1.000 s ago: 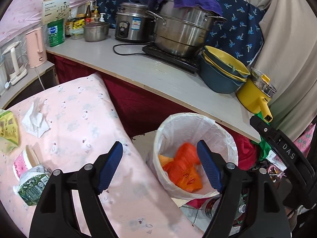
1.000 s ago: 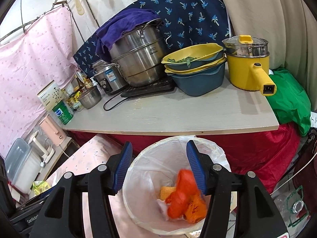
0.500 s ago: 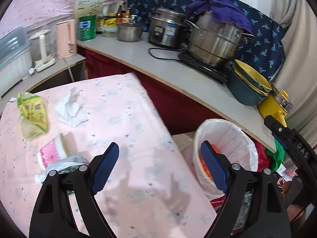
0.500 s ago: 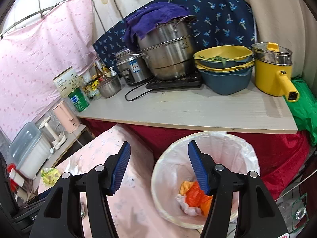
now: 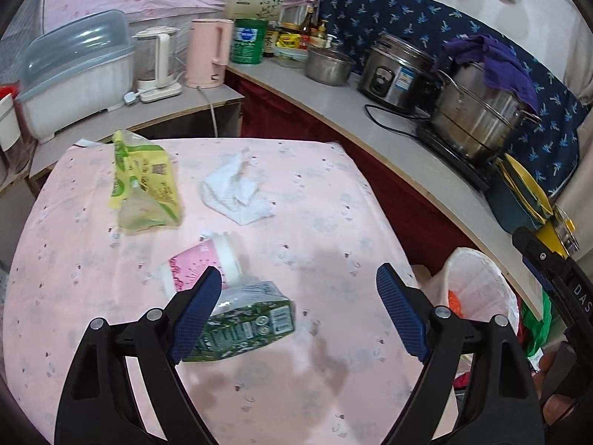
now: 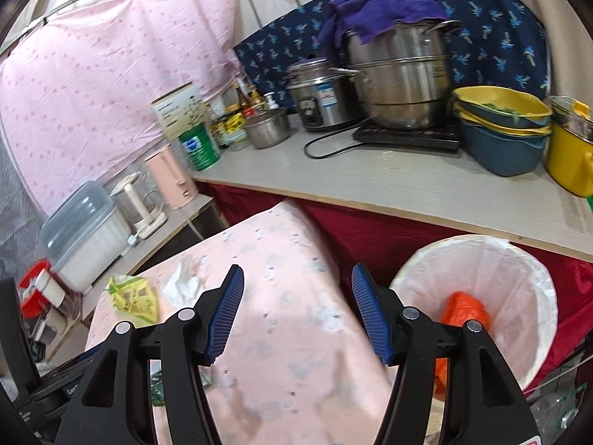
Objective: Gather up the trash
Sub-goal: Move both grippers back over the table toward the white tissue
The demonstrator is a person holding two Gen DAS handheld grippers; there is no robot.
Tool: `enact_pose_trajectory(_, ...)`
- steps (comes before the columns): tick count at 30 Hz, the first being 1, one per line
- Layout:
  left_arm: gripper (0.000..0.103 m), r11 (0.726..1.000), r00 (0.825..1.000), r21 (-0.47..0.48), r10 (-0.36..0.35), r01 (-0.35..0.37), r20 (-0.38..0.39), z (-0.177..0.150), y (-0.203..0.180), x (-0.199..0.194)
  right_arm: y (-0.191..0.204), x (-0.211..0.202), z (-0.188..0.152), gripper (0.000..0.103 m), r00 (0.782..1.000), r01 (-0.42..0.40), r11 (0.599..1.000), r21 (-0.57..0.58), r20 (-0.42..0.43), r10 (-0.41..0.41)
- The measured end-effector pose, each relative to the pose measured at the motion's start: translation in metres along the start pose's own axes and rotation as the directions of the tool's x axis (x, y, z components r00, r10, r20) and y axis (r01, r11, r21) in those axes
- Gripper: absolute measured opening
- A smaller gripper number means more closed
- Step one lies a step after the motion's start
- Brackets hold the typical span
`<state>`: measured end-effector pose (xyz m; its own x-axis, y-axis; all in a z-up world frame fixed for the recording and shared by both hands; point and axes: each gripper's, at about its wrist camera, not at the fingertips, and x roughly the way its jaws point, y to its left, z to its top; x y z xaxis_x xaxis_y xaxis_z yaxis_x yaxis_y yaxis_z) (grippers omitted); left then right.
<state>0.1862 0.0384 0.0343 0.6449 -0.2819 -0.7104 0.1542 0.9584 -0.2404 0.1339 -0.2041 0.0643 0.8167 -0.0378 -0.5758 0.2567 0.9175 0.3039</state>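
Just below open left jaws, green carton (image 5: 252,319), pink cup (image 5: 207,263)

Left fingers (image 5: 196,313) cover one end of the green carton (image 5: 252,324) near the bench's (image 5: 296,389) front edge. Right fingers (image 6: 370,319) hide part of the orange wrapper (image 6: 465,309) in the bin (image 6: 533,296). Carton print is too blurred to read.

A purple cloth (image 6: 374,7) drapes over the steel pot (image 6: 400,81).
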Motion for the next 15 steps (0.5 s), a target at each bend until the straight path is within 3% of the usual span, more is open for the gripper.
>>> enact_pose_trajectory(15, 0.084, 0.977, 0.988, -0.154, 0.150, -0.144, 0.025, 0.031, 0.106, 0.007, 0.108, 0.076, -0.016, 0.059, 0.979, -0.158, 0.982, -0.106, -0.148, 0.141)
